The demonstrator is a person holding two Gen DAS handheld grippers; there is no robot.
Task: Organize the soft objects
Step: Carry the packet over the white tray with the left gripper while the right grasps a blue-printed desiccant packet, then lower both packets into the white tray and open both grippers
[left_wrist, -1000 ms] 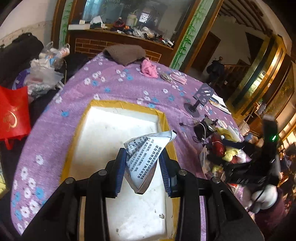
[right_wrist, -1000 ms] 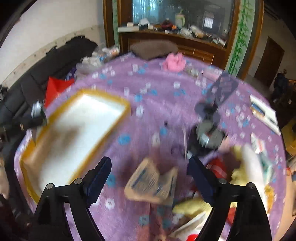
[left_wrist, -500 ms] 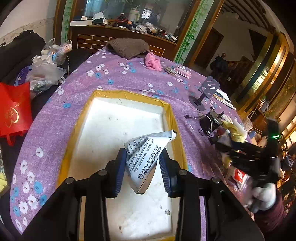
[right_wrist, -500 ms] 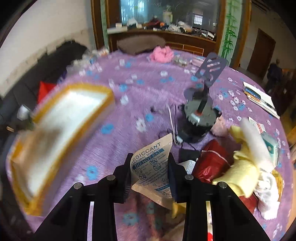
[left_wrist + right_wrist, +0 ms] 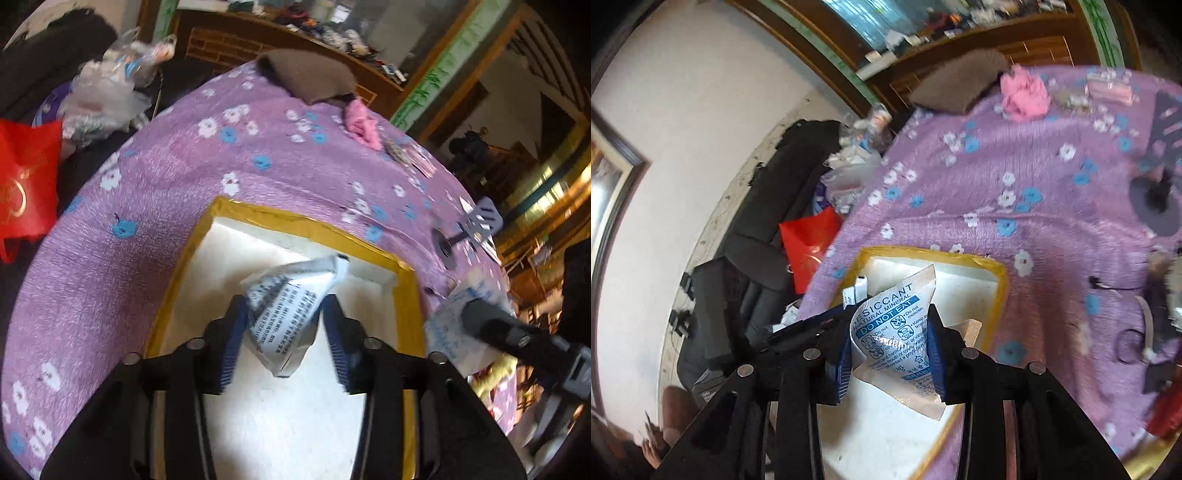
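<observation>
— Right gripper (image 5: 889, 317) has been swinging over from the pile; it is now hanging over the tray (image 5: 997, 291), and the left gripper (image 5: 284, 306) has been dropping lower into it.

— What is each one holding?

— Right jaws have come in from wide and have just been easing a touch, yet the pads are pinching the desiccant (image 5: 894, 332). Left jaws have just been opening: the sachet (image 5: 284, 314) is sitting between them, and the pads seem to be letting go of it.

— Where is the tray lying from them?

— Straight below and ahead of both, its long axis running away from the left gripper. Left is hovering over the middle; right is coming in just beside it, near the right-hand rim. I judge the left is nearer to dropping.

— Any writing?

— The desiccant, standing upright, is reading "DESICCANT NATURAL MINERAL" and "DO NOT EAT". The sachet is showing dense black print, too blurred to read.
</observation>
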